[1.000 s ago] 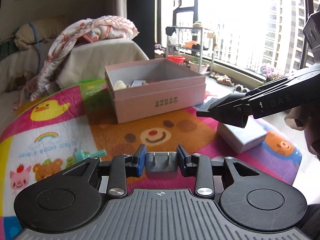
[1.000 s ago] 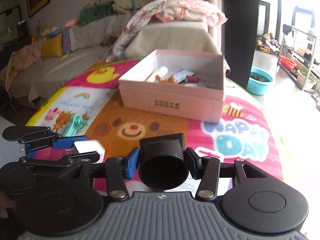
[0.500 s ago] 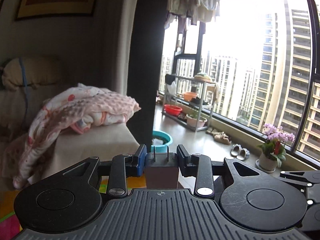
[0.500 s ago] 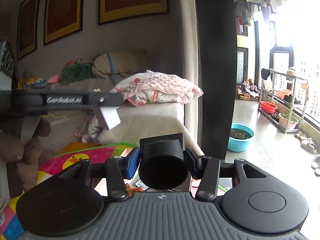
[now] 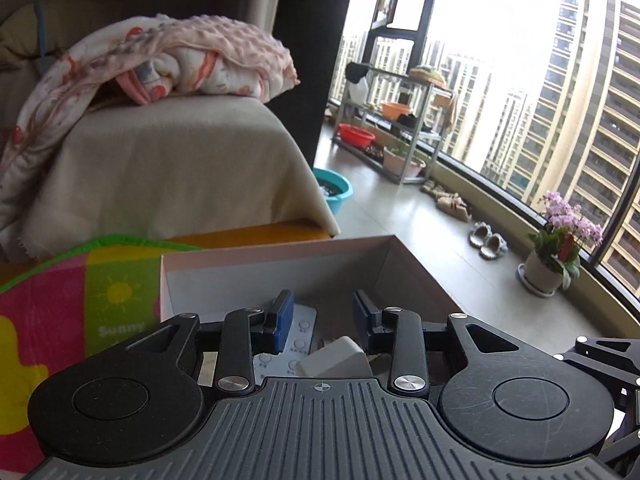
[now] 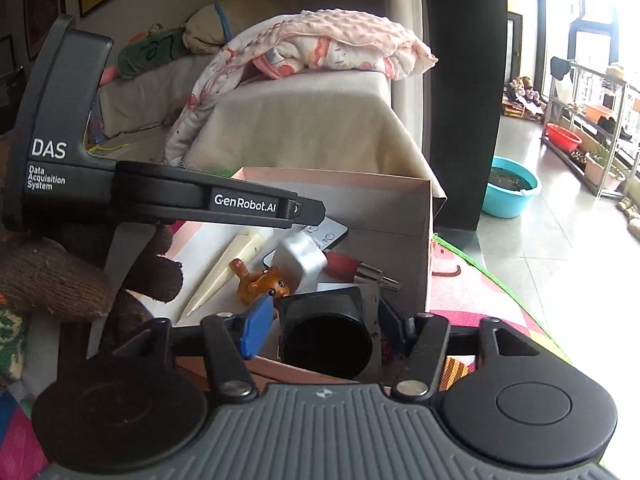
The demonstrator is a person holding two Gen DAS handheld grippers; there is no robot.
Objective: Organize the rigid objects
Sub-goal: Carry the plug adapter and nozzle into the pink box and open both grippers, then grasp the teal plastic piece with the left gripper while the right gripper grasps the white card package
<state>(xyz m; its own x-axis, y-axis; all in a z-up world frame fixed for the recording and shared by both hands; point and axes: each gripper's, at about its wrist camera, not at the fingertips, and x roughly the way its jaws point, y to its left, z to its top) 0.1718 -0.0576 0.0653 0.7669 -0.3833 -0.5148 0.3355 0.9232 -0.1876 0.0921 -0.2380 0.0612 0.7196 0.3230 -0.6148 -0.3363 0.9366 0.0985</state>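
The pink box (image 5: 276, 254) stands on the play mat, also in the right wrist view (image 6: 424, 216). My left gripper (image 5: 322, 318) is open above it; the white plug adapter (image 5: 334, 358) lies below the jaws in the box, also seen in the right wrist view (image 6: 300, 258). My right gripper (image 6: 320, 320) stands open at the box's near edge with a black cup-like cylinder (image 6: 326, 330) between its spread fingers. The box holds a white remote (image 5: 302, 332), a cream cone (image 6: 228, 266), an amber bear figure (image 6: 260, 282) and a red-and-metal piece (image 6: 352, 266).
The left gripper's body (image 6: 160, 196) and a brown-gloved hand (image 6: 52, 280) hang over the box's left side. A draped sofa arm with a pink blanket (image 5: 180, 60) stands behind. A teal basin (image 6: 510, 190) and a flower pot (image 5: 556, 256) are on the floor.
Both grippers came down over the box. My left gripper opened and the adapter dropped into the box. My right gripper's fingers spread away from the black cylinder.
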